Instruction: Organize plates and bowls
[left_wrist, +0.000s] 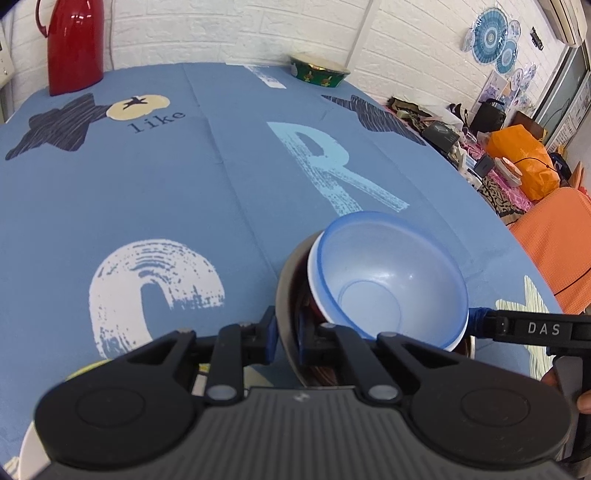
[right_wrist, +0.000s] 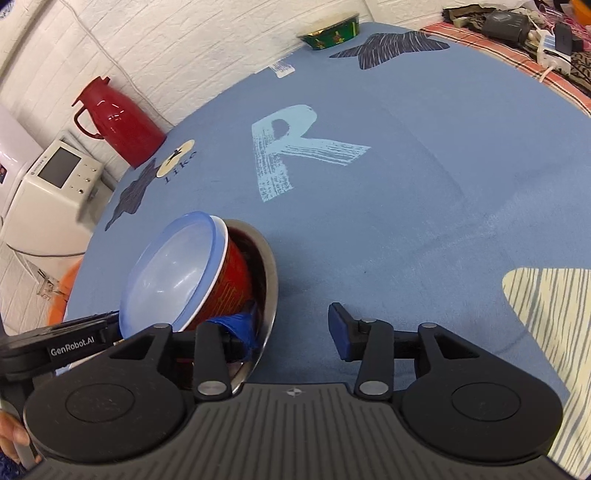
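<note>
I count three nested bowls: a translucent blue bowl (left_wrist: 388, 280) sits tilted inside a red bowl (right_wrist: 231, 284), which sits inside a steel bowl (right_wrist: 267, 280). The stack rests on the near part of a round table covered in a blue printed cloth (left_wrist: 207, 192).

A fourth bowl, the green patterned bowl (left_wrist: 319, 70), stands alone at the far edge of the table, near the white brick wall. One red thermos jug (left_wrist: 74, 44) stands at the far left edge. A white appliance with a screen (right_wrist: 55, 184) sits off the table, beside the jug.

My left gripper (left_wrist: 286, 336) has its fingers nearly closed, pinching the near rim of the steel bowl between them. My right gripper (right_wrist: 291, 332) is spread wide, holding nothing; its left finger lies inside the steel bowl, against the red bowl's side, and its right finger hangs over bare cloth.

The middle of the table, from the stack out to the green bowl, is open cloth. To the right the cloth is open as well, out to the table edge.
</note>
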